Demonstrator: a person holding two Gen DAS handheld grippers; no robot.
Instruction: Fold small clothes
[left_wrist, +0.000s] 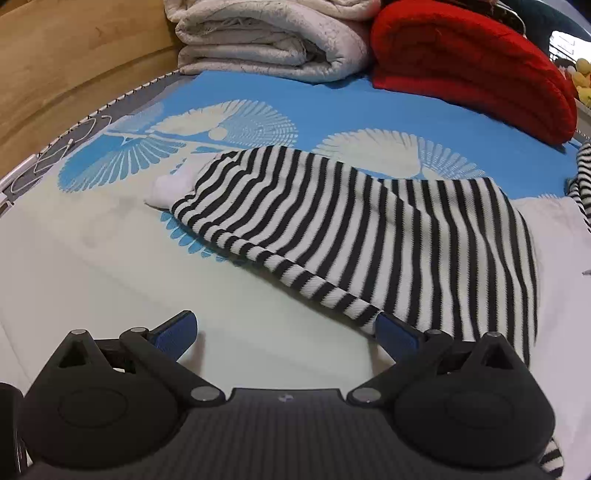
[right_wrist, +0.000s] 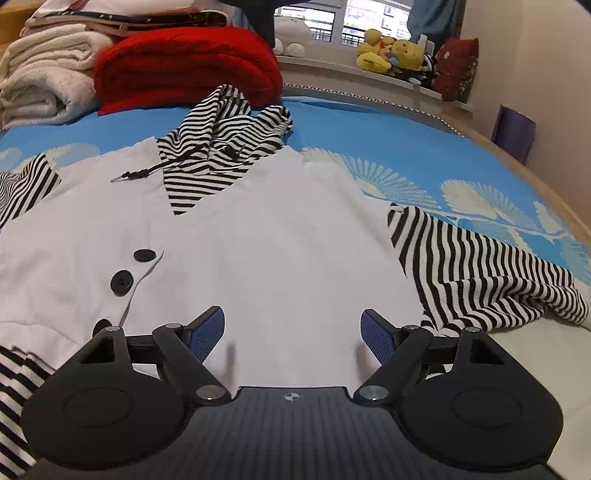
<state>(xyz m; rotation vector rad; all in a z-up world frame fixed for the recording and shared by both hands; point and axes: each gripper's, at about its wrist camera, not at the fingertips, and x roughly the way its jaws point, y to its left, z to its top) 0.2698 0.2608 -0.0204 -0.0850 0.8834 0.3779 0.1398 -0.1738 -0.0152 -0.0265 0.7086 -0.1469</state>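
Observation:
A small white garment with black buttons, a striped hood and striped sleeves lies spread on the bed. In the right wrist view its white body fills the middle, and its right sleeve trails off to the right. My right gripper hangs open just above the white front, nothing between its blue pads. In the left wrist view the other striped sleeve runs from its white cuff down toward me. My left gripper is open, its right pad at the sleeve's near edge.
A folded cream blanket and a rolled red blanket sit at the head of the blue patterned bedsheet. A wooden bed frame borders the left. Plush toys line the windowsill at the right.

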